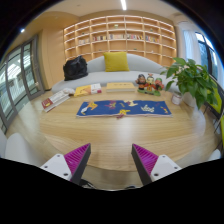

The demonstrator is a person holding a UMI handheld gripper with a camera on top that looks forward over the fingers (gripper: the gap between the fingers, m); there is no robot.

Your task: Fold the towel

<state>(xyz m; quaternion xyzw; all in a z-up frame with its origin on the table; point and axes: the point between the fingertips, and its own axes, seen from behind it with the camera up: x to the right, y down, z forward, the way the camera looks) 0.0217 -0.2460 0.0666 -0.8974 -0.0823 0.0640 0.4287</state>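
Observation:
My gripper is open, its two magenta pads wide apart with nothing between them. It hovers over a round wooden table. No towel shows between or just ahead of the fingers. A blue patterned cloth or mat lies flat at the far side of the table, well beyond the fingers, with small colourful items on it.
Books and boxes lie at the table's far left. Toys stand beyond the blue cloth, and a green plant is at the right. A sofa with a yellow cushion and a black bag is behind, with shelves on the wall.

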